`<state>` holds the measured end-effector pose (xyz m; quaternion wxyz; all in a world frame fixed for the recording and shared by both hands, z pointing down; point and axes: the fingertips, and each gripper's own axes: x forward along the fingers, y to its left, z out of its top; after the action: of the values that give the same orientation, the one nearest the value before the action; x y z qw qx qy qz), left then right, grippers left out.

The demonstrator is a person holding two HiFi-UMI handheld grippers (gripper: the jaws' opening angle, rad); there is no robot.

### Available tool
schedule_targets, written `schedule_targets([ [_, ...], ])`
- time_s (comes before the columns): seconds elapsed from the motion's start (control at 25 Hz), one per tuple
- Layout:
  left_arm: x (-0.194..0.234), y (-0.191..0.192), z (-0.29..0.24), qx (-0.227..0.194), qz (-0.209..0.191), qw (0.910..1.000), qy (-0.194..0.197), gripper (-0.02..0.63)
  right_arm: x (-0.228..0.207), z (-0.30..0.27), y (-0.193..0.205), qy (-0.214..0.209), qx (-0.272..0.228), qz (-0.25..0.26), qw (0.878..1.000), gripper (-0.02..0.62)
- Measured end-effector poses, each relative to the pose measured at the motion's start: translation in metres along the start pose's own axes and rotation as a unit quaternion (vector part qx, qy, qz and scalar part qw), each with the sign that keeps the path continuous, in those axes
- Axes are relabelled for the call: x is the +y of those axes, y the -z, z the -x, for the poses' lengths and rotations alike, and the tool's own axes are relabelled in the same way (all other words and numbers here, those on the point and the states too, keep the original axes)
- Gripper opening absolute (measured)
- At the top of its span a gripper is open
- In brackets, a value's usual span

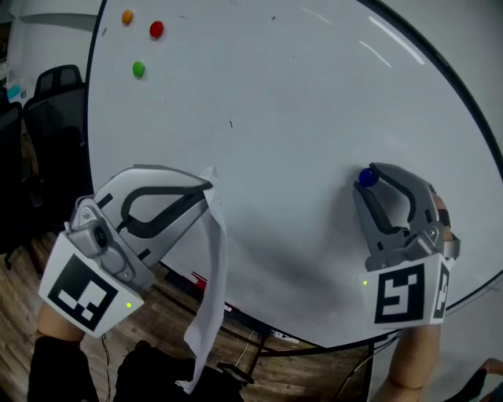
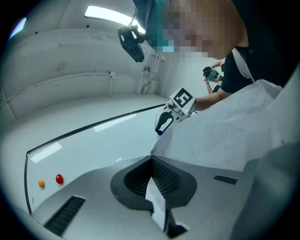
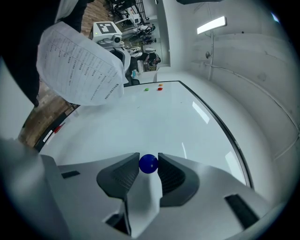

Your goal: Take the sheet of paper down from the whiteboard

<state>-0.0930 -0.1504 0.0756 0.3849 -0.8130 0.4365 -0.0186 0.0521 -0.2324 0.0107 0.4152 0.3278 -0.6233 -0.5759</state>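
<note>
Left gripper (image 1: 206,188) is clamped shut on the sheet of paper (image 1: 211,271), which hangs limp from the jaws, off the whiteboard (image 1: 283,110). Right gripper (image 1: 368,182) pinches a blue magnet (image 1: 366,177) close to the board. Far corner: green magnet (image 1: 138,69), red magnet (image 1: 156,30) & orange magnet (image 1: 127,16).

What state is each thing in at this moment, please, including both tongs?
Sheet of paper: off the whiteboard, pinched at one edge, hanging limp.
Left tongs: shut on the sheet of paper.
Right tongs: shut on the blue magnet.
Blue magnet: gripped, close to the whiteboard.
Red magnet, orange magnet, green magnet: stuck on the whiteboard.
Whiteboard: no sheet on it.
</note>
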Motion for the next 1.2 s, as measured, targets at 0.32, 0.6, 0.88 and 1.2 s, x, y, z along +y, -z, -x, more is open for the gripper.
schedule_targets([
  [0.32, -0.031, 0.036, 0.01, 0.008, 0.045, 0.9988, 0.016, 0.011, 0.001, -0.005, 0.009, 0.005, 0.021, 0.014, 1.0, 0.13],
  [0.6, -0.05, 0.057, 0.014, -0.007, 0.083, 0.9964, 0.019, 0.011, 0.0, -0.008, 0.008, 0.01, 0.018, 0.018, 1.0, 0.132],
  [0.88, -0.076, 0.082, 0.016, -0.013, 0.126, 0.9913, 0.035, 0.011, 0.006, 0.018, -0.014, 0.003, -0.031, 0.031, 0.999, 0.16],
  [1.2, -0.129, 0.144, 0.043, 0.0, 0.242, 0.9698, 0.031, 0.011, 0.136, 0.057, -0.025, -0.041, -0.13, -0.174, 0.975, 0.113],
])
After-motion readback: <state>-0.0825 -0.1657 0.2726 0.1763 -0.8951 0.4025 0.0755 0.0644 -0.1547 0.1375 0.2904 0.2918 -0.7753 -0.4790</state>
